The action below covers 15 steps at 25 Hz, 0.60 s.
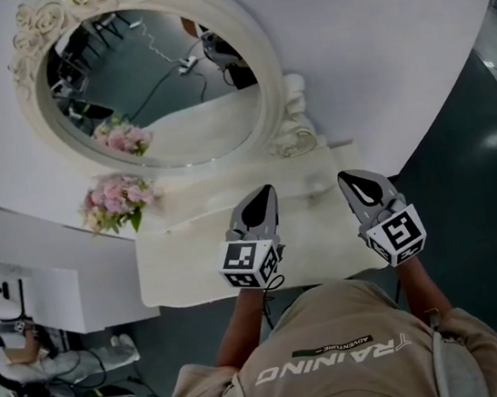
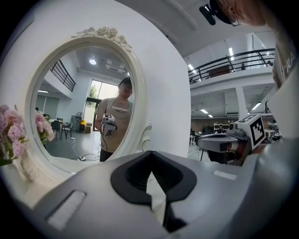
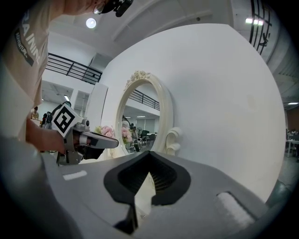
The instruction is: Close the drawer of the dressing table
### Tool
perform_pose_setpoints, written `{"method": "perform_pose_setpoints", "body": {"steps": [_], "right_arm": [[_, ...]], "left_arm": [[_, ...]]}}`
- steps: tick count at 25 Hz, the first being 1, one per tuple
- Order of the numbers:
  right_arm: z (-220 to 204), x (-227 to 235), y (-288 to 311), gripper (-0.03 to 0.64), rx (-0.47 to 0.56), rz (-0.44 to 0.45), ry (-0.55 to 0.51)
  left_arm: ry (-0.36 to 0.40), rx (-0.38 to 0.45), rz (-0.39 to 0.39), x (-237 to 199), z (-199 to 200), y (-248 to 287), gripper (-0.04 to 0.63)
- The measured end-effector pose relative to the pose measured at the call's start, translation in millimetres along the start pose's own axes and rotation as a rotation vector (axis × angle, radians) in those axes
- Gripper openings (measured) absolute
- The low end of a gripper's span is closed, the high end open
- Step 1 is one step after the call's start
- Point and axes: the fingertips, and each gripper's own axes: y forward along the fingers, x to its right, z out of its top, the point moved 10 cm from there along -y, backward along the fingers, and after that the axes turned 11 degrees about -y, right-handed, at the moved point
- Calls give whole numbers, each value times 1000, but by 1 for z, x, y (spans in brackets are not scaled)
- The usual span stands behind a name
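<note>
The white dressing table (image 1: 185, 266) stands against a white wall, with an oval mirror (image 1: 155, 91) on it. No drawer front shows in any view; the table's front edge is hidden by the person's body. My left gripper (image 1: 264, 193) hovers over the middle of the tabletop, its jaws meeting at the tips with nothing between them. Beside it to the right, over the table's right end, my right gripper (image 1: 346, 177) is likewise shut and empty. In the left gripper view the left gripper (image 2: 150, 153) points at the mirror frame (image 2: 135, 93). The right gripper (image 3: 148, 154) points toward the wall.
A bunch of pink flowers (image 1: 118, 200) sits at the table's back left corner. A carved scroll (image 1: 295, 127) stands at the mirror's right foot. A white cabinet (image 1: 52, 299) stands left of the table, with cables and gear on the dark floor (image 1: 465, 172).
</note>
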Motion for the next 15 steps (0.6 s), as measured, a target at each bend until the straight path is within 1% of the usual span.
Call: {"method": "perform_pose_setpoints", "body": {"steps": [6,15], "right_arm": [[0,5,-2,2,1,-3,5],[-7,6,-7,2,-15,-10,12]], "left_arm": [[-34,-5,-3,-2,-4,5,17],[-24,-23,-12,3,-8,11,17]]}}
